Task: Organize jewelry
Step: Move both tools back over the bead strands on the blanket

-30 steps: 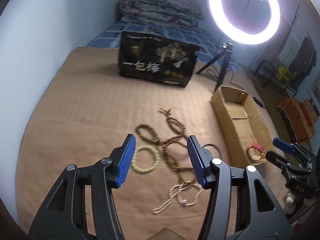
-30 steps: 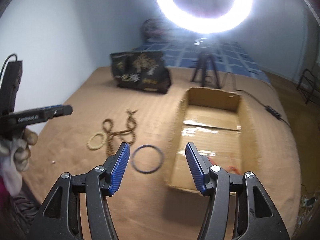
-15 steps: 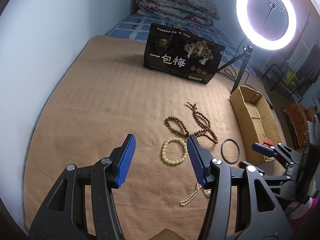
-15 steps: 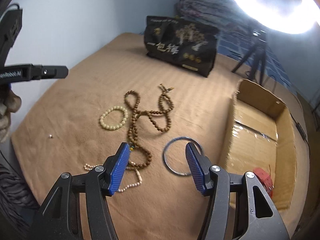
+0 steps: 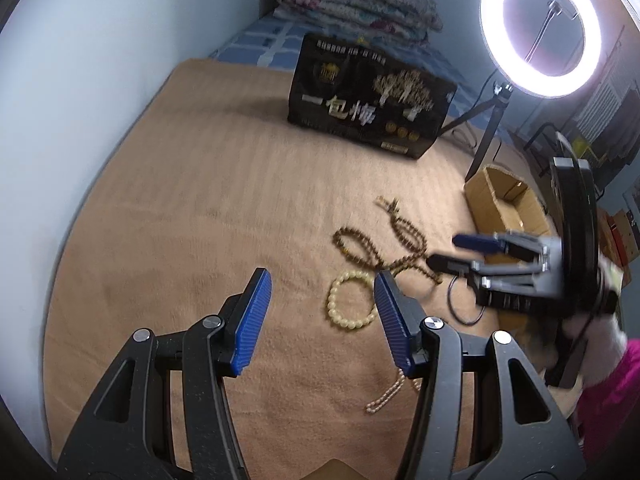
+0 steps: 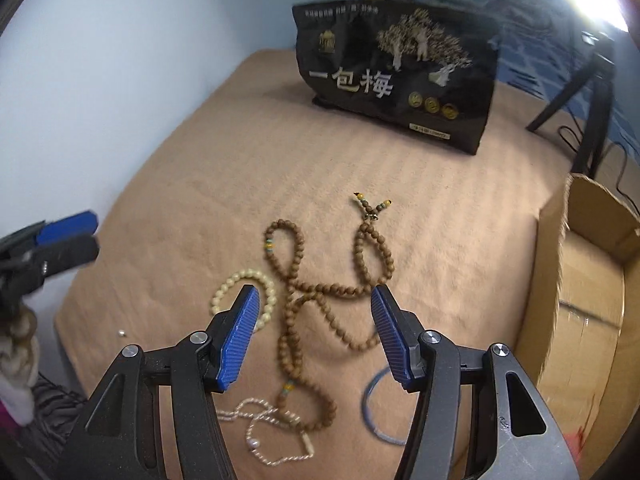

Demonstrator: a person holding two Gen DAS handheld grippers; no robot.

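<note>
on my far left is the plain wall, then the tan blanket (image 6: 240, 168) that everything lies on. my left gripper (image 5: 322, 320) hangs over bare blanket, its jaws about half spread with nothing between them; i judge it is parked there to leave room for the other hand. just to its right lies the cream bead bracelet (image 5: 352, 300), flat, its far side partly hidden behind the gripper's right finger. below that, near my edge of the blanket, the thin pearl strand (image 6: 272, 432) trails in loose loops.

next comes the long brown bead necklace (image 6: 320, 292), sprawled in crossing loops, its lower end lying over the pearl strand. my right gripper (image 6: 314, 336) is tilted down over its middle, jaws about half spread and gripping nothing, the beads lying well below the blue pads. i read that as lining up for a pick, though the dark bangle (image 6: 376, 412) just right of the strand could be the target instead.

further right, the cardboard box (image 6: 552, 280) stands open at the blanket's edge, close to the pile so each carry is short; something red shows in its near corner. at the back stands the black snack bag (image 6: 400, 80), and the ring light (image 5: 540, 26) shines from the right.
</note>
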